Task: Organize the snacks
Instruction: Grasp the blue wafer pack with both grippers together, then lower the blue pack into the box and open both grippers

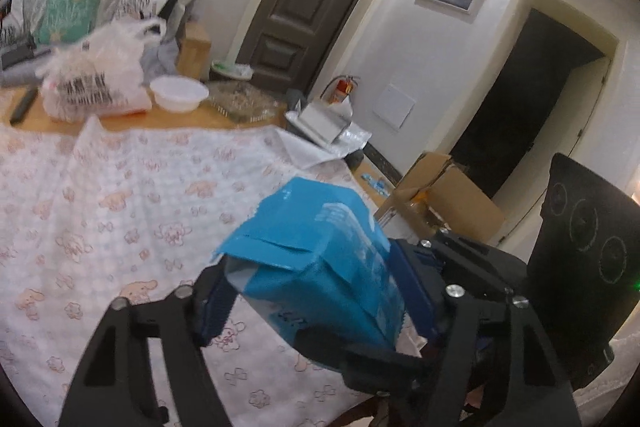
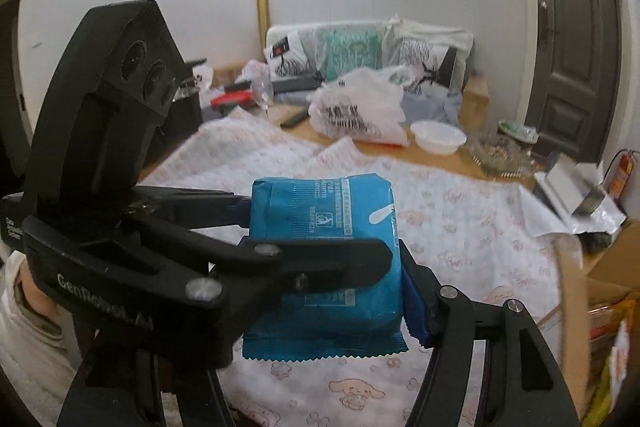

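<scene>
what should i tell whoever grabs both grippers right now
Left gripper: shut on the blue snack pack.
Right gripper: shut on the same pack, from the other side.
The pack is held in the air above the patterned tablecloth.
Done: pack picked up by both grippers.
Left: set it where the snacks go; that spot is not clear from these views. The cardboard box stands open past the table's edge.
</scene>
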Available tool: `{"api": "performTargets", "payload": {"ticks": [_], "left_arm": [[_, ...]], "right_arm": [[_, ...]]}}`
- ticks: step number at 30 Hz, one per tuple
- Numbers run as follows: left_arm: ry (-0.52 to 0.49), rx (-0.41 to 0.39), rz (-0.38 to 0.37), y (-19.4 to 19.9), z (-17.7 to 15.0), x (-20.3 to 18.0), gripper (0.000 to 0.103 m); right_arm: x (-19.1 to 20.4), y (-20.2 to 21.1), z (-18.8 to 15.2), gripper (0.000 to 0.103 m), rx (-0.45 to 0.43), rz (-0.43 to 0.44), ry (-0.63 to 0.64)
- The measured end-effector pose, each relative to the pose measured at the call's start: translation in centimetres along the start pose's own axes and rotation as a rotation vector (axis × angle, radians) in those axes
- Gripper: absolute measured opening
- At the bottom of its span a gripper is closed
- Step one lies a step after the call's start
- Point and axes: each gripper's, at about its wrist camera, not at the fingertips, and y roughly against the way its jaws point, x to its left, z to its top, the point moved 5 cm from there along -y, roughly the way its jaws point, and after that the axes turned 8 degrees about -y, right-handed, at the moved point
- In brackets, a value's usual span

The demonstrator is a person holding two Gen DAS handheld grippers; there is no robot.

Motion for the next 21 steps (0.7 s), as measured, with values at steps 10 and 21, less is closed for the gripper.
{"api": "performTargets", "payload": {"ticks": [10,21], "left_arm": [[-0.178,-0.011,0.090,1.0,2.5,-7.7,0.055],[-0.346,0.030,0.035,-4.8,5.4,-17.2,0.055]], "right_arm": [[-2.5,6.2,-0.2,0.062,-0.092,0.014,-0.050],[-10.1,13.8,-1.3,0.062,-0.196,-0.058,-0.143]]}}
